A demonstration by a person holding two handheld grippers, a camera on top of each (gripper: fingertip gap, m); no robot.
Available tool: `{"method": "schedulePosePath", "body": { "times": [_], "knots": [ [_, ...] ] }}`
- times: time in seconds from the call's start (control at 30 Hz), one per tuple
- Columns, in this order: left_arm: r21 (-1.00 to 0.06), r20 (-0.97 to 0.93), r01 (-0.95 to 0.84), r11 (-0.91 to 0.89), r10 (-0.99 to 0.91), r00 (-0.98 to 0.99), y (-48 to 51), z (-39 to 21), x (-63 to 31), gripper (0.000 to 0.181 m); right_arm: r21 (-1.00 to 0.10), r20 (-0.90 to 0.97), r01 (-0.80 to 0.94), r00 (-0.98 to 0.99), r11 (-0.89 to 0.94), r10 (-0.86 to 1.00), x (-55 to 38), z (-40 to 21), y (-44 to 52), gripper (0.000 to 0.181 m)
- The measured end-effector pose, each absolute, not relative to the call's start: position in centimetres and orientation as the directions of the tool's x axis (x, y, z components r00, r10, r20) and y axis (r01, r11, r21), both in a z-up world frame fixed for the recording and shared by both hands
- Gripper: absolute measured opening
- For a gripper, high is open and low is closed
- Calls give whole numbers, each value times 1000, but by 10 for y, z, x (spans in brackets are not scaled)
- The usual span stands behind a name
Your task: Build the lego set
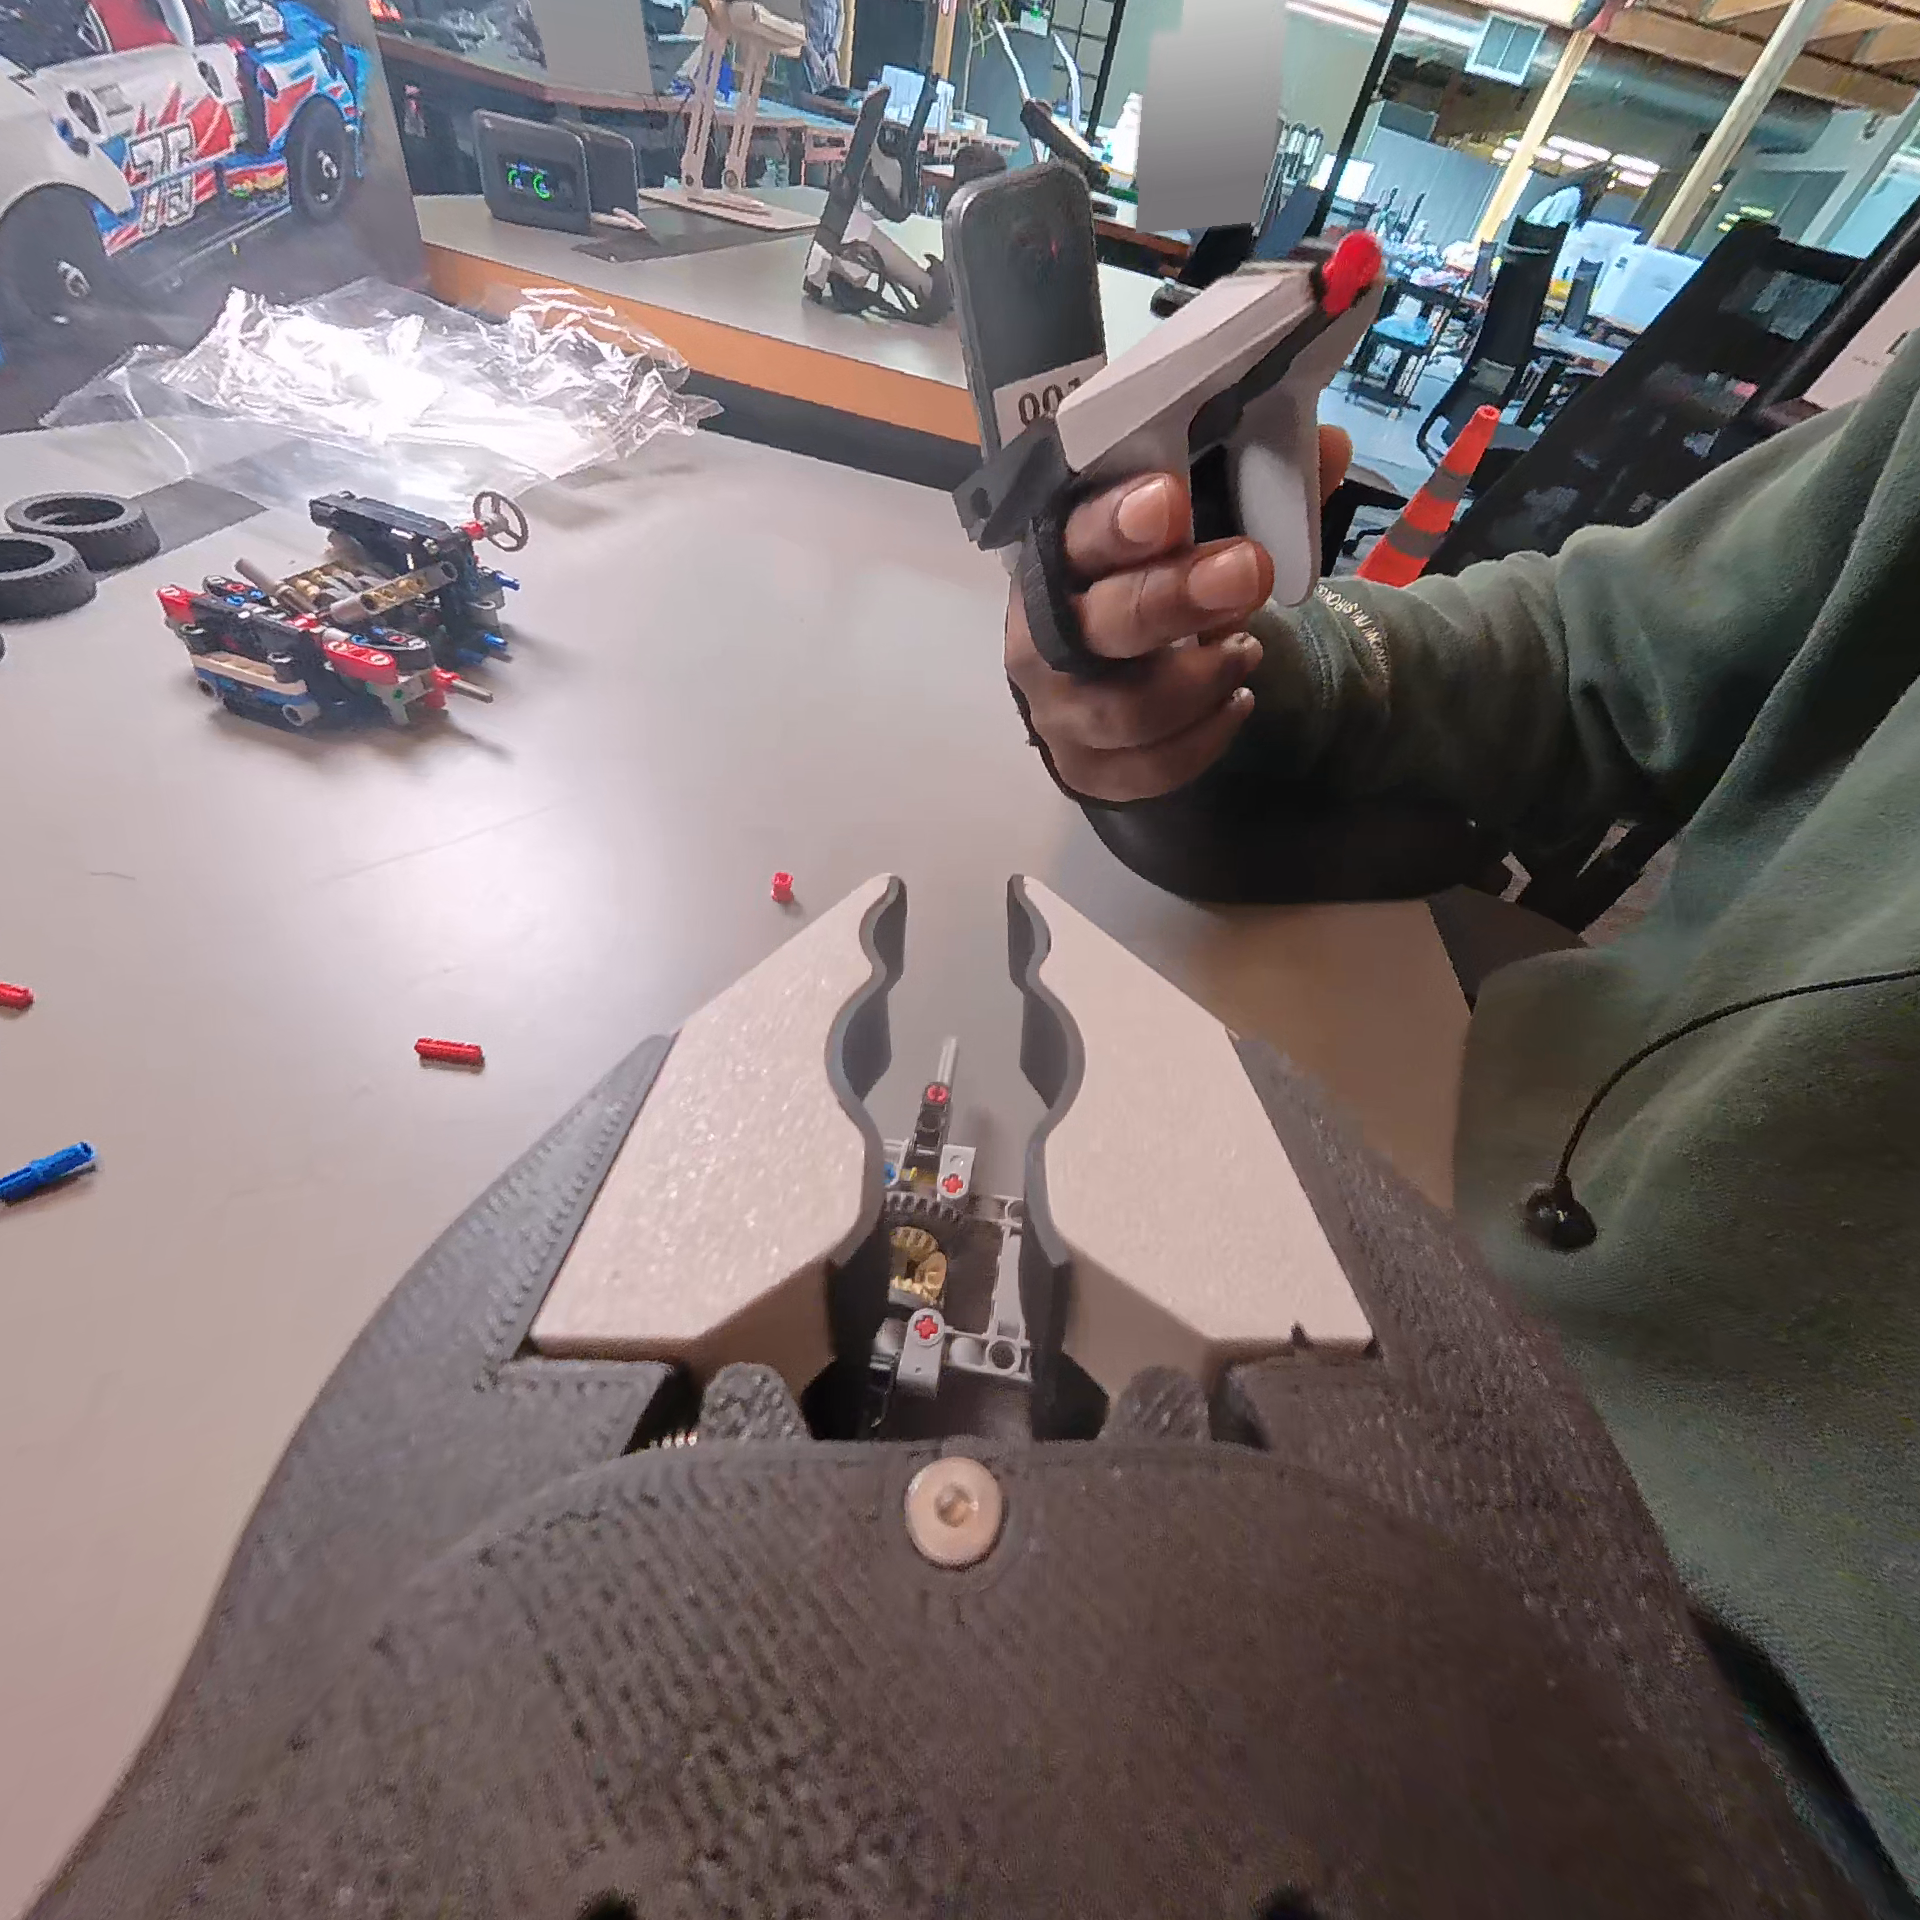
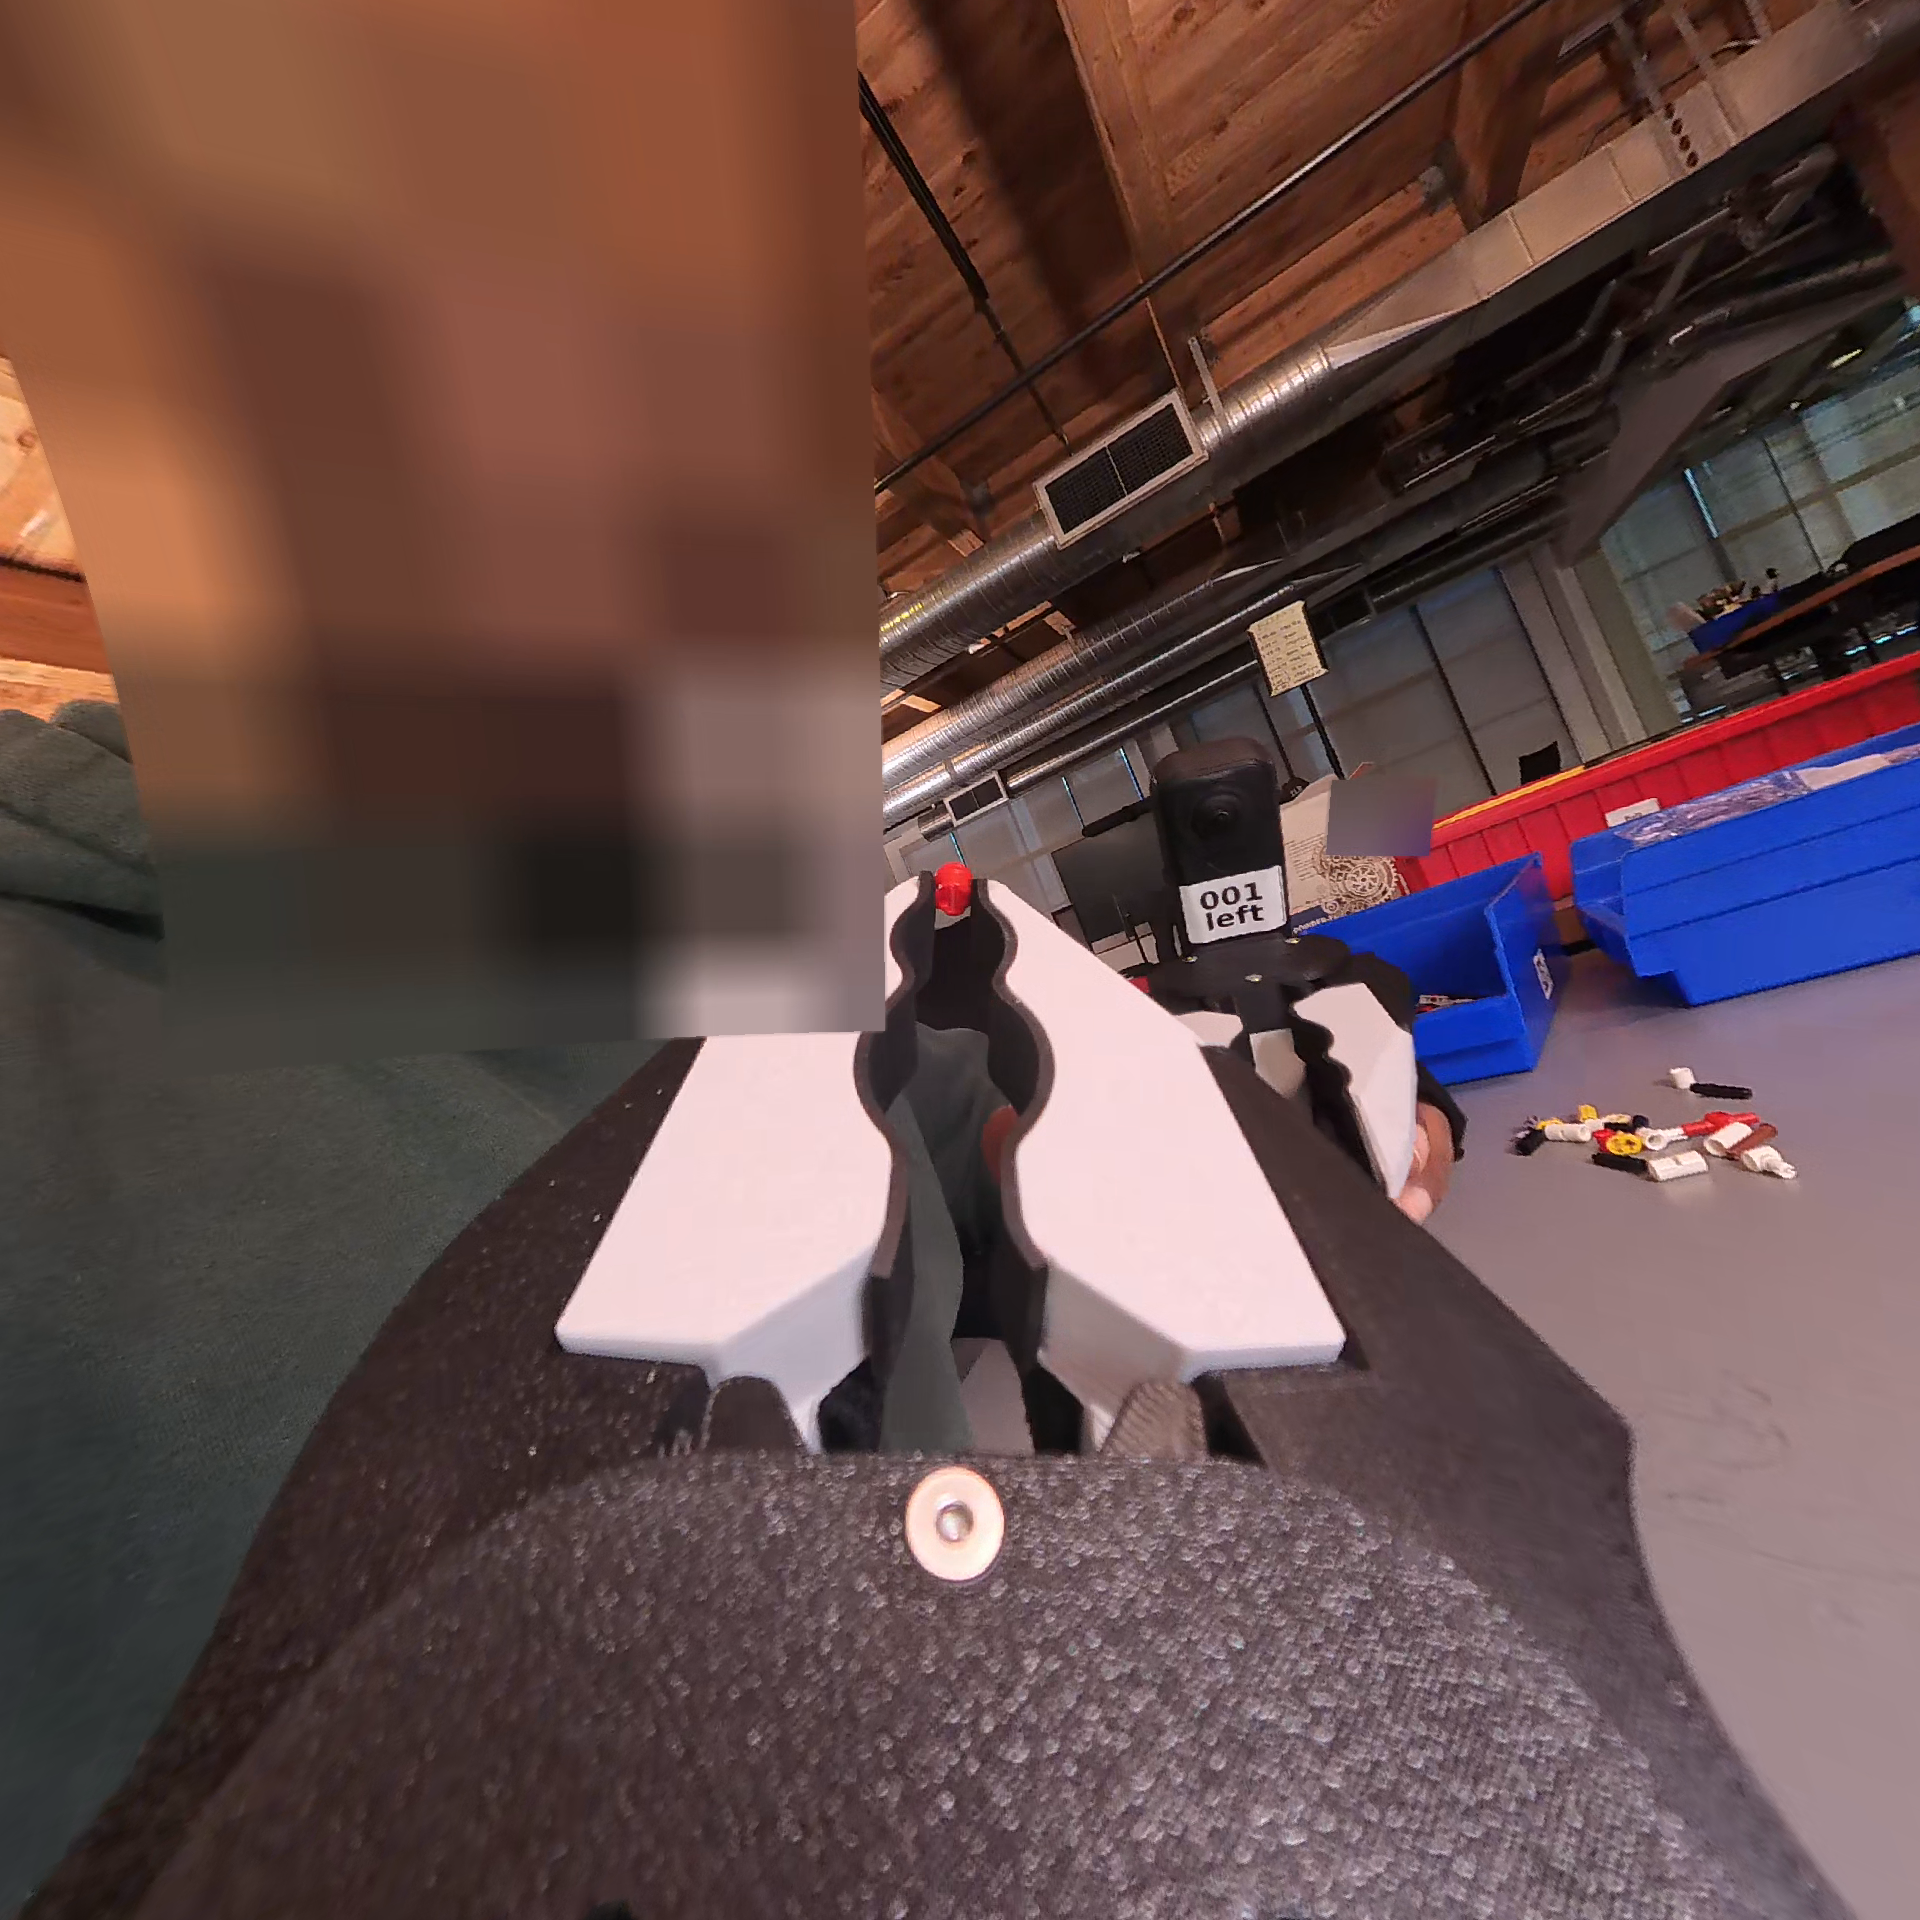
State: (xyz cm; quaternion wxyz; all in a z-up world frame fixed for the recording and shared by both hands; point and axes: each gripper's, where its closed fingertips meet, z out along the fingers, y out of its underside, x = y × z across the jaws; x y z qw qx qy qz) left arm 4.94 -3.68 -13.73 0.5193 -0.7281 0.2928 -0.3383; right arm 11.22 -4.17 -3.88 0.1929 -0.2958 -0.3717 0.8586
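Your left gripper (image 1: 956, 894) sits lowest in the left wrist frame, jaws clamped deep near their base on a small gear subassembly (image 1: 940, 1247): grey frame, tan bevel gear, thin axle pointing forward. The tips stand apart, but the grip is on the frame.

Your right gripper (image 2: 951, 899) is raised at upper right of that frame, jaws pinched on a tiny red pin (image 2: 952, 889) right at the tips. Likely next step: seat that pin into the subassembly.

- Keep the left one steady, hole facing the pin.
- Line up the pin's axis before pushing; a tip grip that shallow can let it twist or pop out.
- Push straight, don't lever.

On the desk (image 1: 675, 727) mid-left: loose red pins (image 1: 449, 1050), a blue pin (image 1: 47, 1171) at the left edge. Farther, upper left: the partly built chassis (image 1: 343, 613), two tyres (image 1: 73, 525), a clear plastic bag (image 1: 395, 364). In the right wrist frame, a pile of small parts (image 2: 1652, 1132) lies mid-right, blue bins (image 2: 1714, 904) behind.
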Motion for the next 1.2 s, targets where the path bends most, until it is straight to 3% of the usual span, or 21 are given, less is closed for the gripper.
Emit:
{"method": "schedulePosePath", "body": {
  "times": [0.03,0.2,0.33,0.43,0.67,0.9,1.07,1.2],
  "knots": [
    [-950,186,-91,-298,-777,602,-37,-141,49,18,-754,-365,-110,-750,-648,552,112,-39,-42,5],
    [-925,151,-190,-330,-776,612,-37,-159,42,17,-787,-372,-88,-722,-610,584,107,-45,-43,5],
    [-888,110,-294,-354,-784,611,-40,-174,34,18,-928,-313,6,-555,-373,771,97,-74,-35,4],
    [-860,74,-369,-352,-803,592,-43,-182,36,22,-968,-252,105,-449,-230,857,97,-98,-26,5],
    [-747,25,-566,-348,-866,499,-49,-199,50,31,-964,-262,163,-440,-211,859,96,-111,-27,5],
    [-629,-61,-707,-324,-886,460,-48,-216,48,18,-962,-259,200,-432,-188,864,93,-120,-30,5],
    [-635,-80,-704,-318,-879,470,-46,-214,45,14,-973,-190,202,-408,-115,893,91,-127,-28,5],
    [-750,63,-557,-358,-876,479,-50,-194,51,14,-984,-138,159,-423,-77,895,91,-124,-31,5]
  ]
}}
